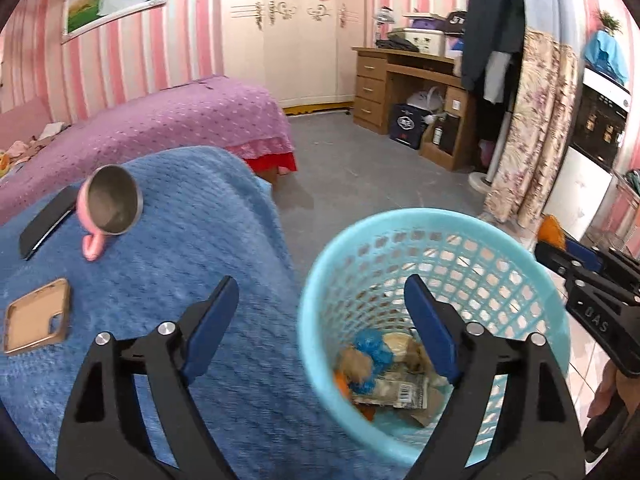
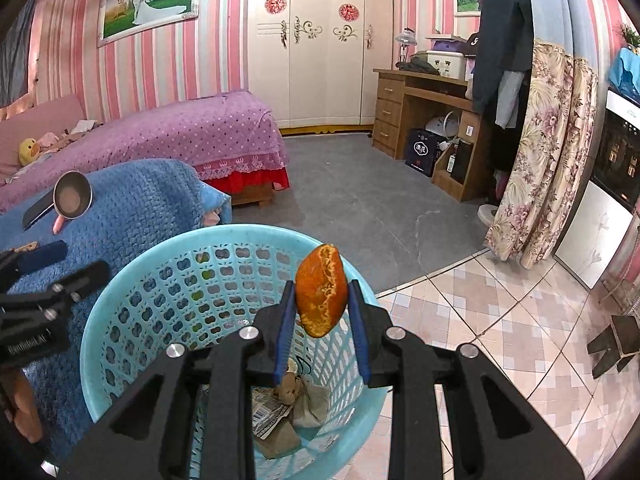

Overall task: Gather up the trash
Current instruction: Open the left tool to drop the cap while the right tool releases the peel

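Observation:
A light blue perforated trash basket (image 1: 320,280) (image 2: 120,292) stands on the floor beside the blue-covered table. Several pieces of trash (image 1: 384,372) (image 2: 280,412) lie at its bottom: wrappers, blue plastic, orange bits. My right gripper (image 2: 322,292) is shut on an orange peel (image 2: 322,290) and holds it above the basket's far rim; the peel also shows in the left wrist view (image 1: 552,230). My left gripper (image 1: 320,292) is open and empty, its fingers either side of the basket's near-left rim, above it.
On the blue blanket (image 1: 180,240) lie a tipped pink metal mug (image 1: 110,210), a black phone (image 1: 48,222) and a tan phone case (image 1: 38,316). A purple bed (image 1: 160,120), a wooden desk (image 1: 400,80), a floral curtain (image 2: 536,152) and a small stool (image 2: 616,340) stand around.

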Available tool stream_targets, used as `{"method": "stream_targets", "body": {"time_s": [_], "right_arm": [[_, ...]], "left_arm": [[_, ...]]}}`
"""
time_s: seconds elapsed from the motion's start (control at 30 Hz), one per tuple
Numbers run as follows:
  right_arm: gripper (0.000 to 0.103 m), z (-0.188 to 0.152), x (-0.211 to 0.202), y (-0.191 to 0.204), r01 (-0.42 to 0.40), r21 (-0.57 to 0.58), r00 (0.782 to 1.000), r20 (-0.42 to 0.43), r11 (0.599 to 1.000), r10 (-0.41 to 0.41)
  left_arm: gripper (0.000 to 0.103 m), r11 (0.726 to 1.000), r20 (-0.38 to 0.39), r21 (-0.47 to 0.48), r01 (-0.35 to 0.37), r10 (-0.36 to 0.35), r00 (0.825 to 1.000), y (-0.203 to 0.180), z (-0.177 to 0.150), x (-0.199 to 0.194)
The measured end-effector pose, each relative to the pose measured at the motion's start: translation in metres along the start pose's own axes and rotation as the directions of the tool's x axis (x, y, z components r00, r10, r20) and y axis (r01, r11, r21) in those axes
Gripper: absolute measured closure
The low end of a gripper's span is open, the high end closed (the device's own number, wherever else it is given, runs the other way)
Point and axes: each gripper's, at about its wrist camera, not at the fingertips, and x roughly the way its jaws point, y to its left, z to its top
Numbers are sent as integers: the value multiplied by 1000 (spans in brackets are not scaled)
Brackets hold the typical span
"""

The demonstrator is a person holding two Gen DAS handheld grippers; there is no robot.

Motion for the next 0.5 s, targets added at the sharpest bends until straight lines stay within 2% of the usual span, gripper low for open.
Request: {"method": "stream_targets", "body": {"time_s": [0.17,0.3,0.37,0.43,0.5], "right_arm": [[77,2,-1,5,-1,3,1000,11,1000,1],[75,2,0,13,1,-5,1000,18,1000,-1],[64,4,-1,17,-1,-2,1000,22,1000,1],[32,5,-4,20,3,4,999,35,1000,-3],[29,6,-6,24,-5,8,999,44,1000,5]], "left_arm": [[13,996,15,-45,-72,73,997,29,2,-9],[11,992,21,-79,-101,103,994,46,3,-16],[9,990,22,-90,-108,110,994,53,3,-21],[9,989,25,-97,-113,116,993,60,0,-26],[9,987,34,-104,-122,126,991,68,-4,-36]]}}
